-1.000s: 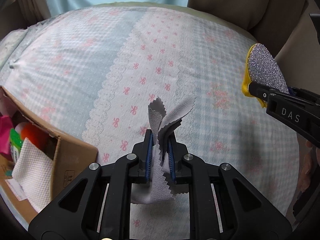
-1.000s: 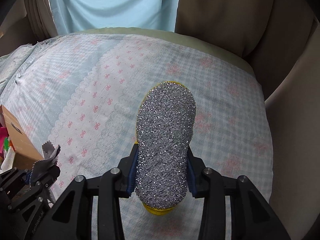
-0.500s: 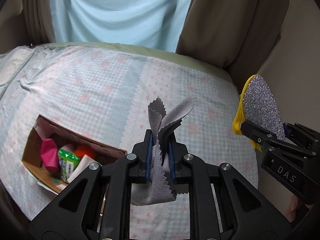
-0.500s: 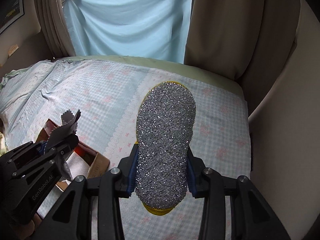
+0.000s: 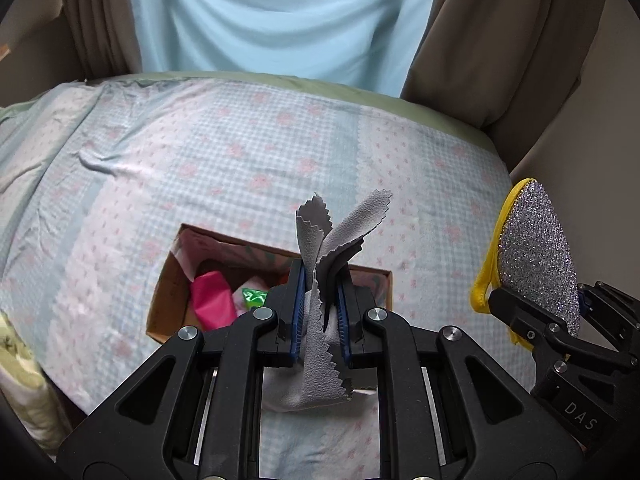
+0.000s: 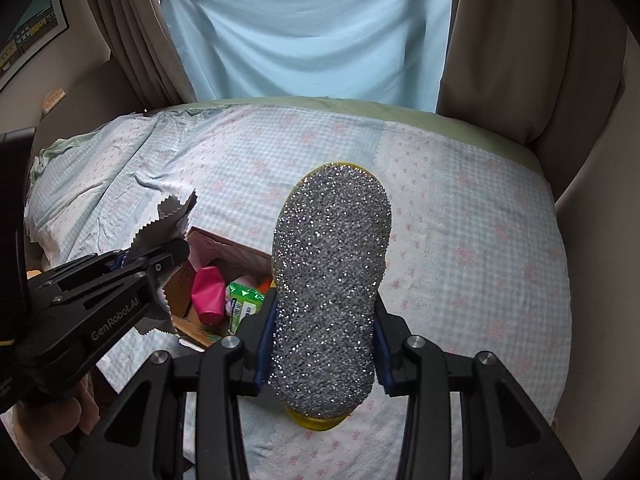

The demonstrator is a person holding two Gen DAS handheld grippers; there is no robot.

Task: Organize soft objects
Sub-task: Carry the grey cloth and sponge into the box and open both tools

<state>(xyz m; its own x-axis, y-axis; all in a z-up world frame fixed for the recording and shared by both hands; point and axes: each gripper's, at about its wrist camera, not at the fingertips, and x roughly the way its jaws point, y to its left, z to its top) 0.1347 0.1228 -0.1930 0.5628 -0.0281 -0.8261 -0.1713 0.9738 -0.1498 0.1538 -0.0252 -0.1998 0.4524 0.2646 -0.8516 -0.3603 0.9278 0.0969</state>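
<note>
Left gripper (image 5: 319,312) is clamped on a grey cloth (image 5: 324,248) w/ zigzag-cut edges — the cloth sticks up past the fingertips in two flaps and hangs down below them too. Right gripper (image 6: 323,344) is squeezed onto a sparkly silver scrub sponge (image 6: 332,280) w/ a yellow backing, sponge standing upright btwn the blue pads.

Both are held in the air over a bed w/ a blue/pink checked sheet (image 5: 240,152). On the sheet sits an open cardboard box (image 5: 168,292), and the cloth is roughly above its right half in the left cam.

What each cam gives you:
- Left cam shows the box's far wall and outline better, plus the sponge side-on at the right edge, so you can see the yellow layer is thin and sits on the left face. Box contents mostly blocked by the gripper, just a pink thing (image 5: 212,300) and a bit of green.
- Right cam looks into the box from the other side: pink thing, plus a green and white packet (image 6: 244,304) w/ print I can't read. Also shows the left gripper from the side w/ "GenRobot.AI" on it, and a framed pic (image 6: 32,32) on the wall at top left, which the left cam doesn't catch.

Light blue curtain (image 6: 312,28) w/ brown drapes behind the bed in both.
</note>
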